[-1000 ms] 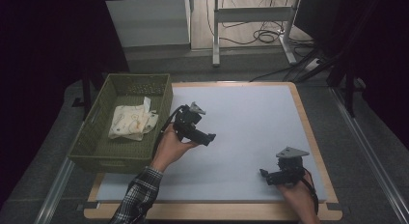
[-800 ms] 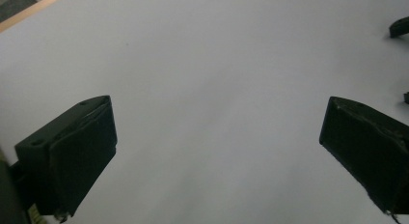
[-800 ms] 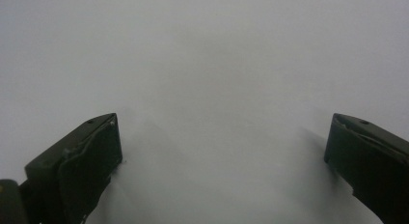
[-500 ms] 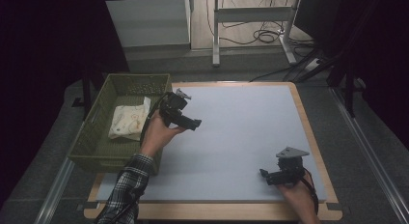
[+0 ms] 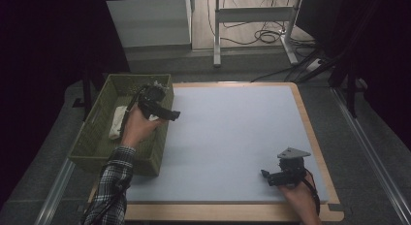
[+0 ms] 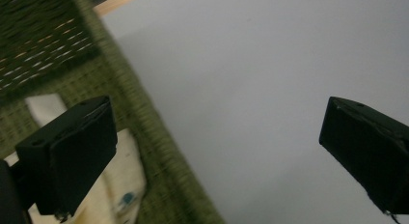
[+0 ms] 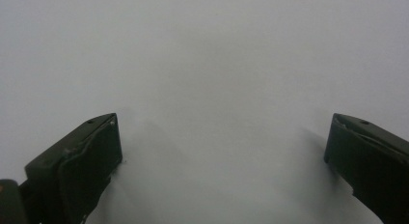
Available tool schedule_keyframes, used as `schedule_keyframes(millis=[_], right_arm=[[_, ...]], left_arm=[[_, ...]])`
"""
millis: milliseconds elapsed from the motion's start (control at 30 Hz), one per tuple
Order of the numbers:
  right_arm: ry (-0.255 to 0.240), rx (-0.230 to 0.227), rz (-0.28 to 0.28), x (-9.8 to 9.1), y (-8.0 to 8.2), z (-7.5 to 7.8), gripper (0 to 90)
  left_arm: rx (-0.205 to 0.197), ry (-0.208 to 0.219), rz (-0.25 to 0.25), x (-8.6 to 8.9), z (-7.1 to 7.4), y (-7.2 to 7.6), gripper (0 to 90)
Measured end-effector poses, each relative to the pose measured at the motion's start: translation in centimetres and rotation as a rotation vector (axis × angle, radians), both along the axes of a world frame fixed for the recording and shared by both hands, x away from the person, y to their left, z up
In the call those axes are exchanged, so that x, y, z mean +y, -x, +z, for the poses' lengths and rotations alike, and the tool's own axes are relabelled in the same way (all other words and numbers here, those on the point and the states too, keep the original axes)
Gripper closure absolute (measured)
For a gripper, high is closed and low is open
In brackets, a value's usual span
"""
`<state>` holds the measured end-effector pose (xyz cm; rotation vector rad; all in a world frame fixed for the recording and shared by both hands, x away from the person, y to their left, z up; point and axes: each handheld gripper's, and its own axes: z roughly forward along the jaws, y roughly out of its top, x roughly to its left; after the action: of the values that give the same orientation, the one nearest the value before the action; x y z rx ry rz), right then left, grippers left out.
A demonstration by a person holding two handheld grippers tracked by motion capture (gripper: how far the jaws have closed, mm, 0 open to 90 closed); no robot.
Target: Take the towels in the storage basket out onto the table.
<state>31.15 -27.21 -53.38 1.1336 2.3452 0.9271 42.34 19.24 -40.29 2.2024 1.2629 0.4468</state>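
left gripper (image 5: 165, 112) hanging over basket (image 5: 97, 137) rim, left of frame, jaws spread wide, empty | cloth (image 5: 116, 122) lying inside basket | right gripper (image 5: 271, 177) idling lower right on counter (image 5: 232, 133), jaws apart | risk: jaw snagging the wicker wall going in

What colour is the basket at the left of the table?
Olive green woven basket; it shows best in the high view.
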Motion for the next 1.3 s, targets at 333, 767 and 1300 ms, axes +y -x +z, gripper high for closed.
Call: schedule_keyframes(millis=[333,767,1300], right_arm=[[0.000,0.000,0.000,0.0,0.0,0.0,0.0],[0.000,0.000,0.000,0.0,0.0,0.0,0.0],[-0.001,0.001,0.000,0.0,0.0,0.0,0.0]], left_arm=[[0.019,0.003,0.087,4.6,-0.3,-0.3,0.6],[0.106,-0.012,0.185,9.7,-4.4,-1.2,0.4],[0.359,-0.124,0.202,10.1,-9.5,-3.8,1.2]])
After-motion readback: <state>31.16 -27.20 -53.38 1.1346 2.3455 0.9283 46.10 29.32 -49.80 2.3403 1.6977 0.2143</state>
